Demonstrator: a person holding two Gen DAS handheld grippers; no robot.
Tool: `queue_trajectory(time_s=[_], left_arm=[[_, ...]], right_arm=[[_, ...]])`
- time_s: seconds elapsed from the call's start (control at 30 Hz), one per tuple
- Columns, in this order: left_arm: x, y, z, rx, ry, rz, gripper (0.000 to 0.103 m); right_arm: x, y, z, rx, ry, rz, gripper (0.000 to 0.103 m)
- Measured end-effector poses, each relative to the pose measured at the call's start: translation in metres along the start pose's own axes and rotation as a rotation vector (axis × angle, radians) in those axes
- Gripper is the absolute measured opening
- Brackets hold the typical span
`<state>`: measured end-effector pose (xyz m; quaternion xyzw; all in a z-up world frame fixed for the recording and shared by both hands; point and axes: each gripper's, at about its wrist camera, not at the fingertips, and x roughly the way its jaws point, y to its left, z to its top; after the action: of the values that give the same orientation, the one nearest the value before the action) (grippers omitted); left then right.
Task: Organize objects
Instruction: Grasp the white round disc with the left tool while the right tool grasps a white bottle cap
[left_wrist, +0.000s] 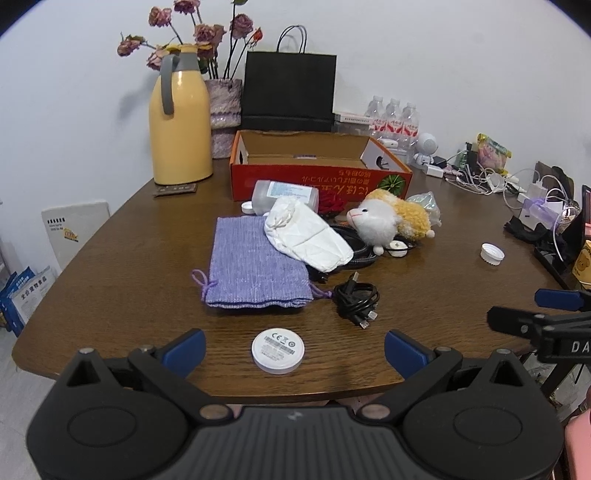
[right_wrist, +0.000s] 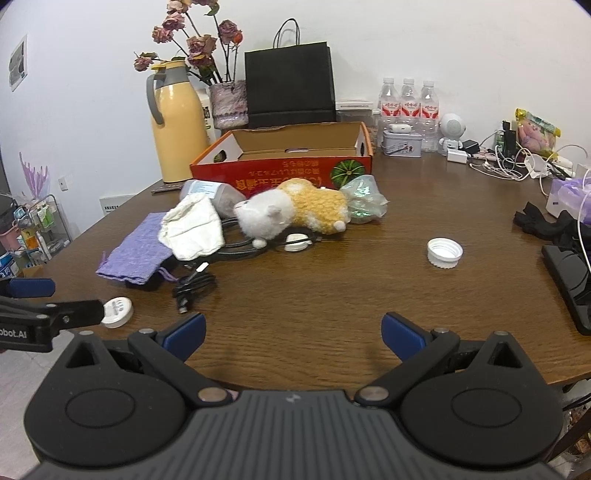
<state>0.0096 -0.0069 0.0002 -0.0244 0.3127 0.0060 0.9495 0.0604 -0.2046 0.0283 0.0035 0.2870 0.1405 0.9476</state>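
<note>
Clutter covers the middle of the brown wooden table (left_wrist: 110, 266), in front of an open red cardboard box (left_wrist: 317, 181) at the far side. The left gripper (left_wrist: 294, 349) hovers over the near edge with its blue-padded jaws spread wide and empty, a flat white round puck (left_wrist: 279, 350) lying on the wood between them. The right gripper (right_wrist: 293, 334) is likewise wide open and holds nothing, with bare wood ahead of it.

The puck looks light, hard and smooth, so I would pinch it across its rim, squarely, lest it slip. Just beyond lie a soft lilac woven drawstring pouch (left_wrist: 251, 273), a crumpled white cloth bag (left_wrist: 306, 236), a coiled black USB cable (left_wrist: 356, 299) and a white-and-yellow plush toy (left_wrist: 391, 219); these are limp and forgiving, best taken at their bulk.

The left camera shows the printed label on the puck; the right view catches it only edge-on at the far left, but shows better the white ribbed bottle cap (right_wrist: 445, 253) lying alone to the right and the grey tin behind the box.
</note>
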Motion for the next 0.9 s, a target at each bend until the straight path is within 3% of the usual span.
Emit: queue_trajectory(time_s=[0.2, 0.77, 0.9], left_arm=[[0.017, 0.0, -0.003, -0.033, 0.031, 0.024, 0.101], [0.051, -0.005, -0.008, -0.045, 0.087, 0.142, 0.077], [0.052, -0.006, -0.007, -0.038, 0.066, 0.146, 0.061]], right_arm=[[0.011, -0.023, 0.002, -0.008, -0.002, -0.022, 0.103], [0.052, -0.101, 0.015, -0.057, -0.007, -0.077, 0.103], [0.067, -0.121, 0.023, -0.066, 0.001, -0.072, 0.103]])
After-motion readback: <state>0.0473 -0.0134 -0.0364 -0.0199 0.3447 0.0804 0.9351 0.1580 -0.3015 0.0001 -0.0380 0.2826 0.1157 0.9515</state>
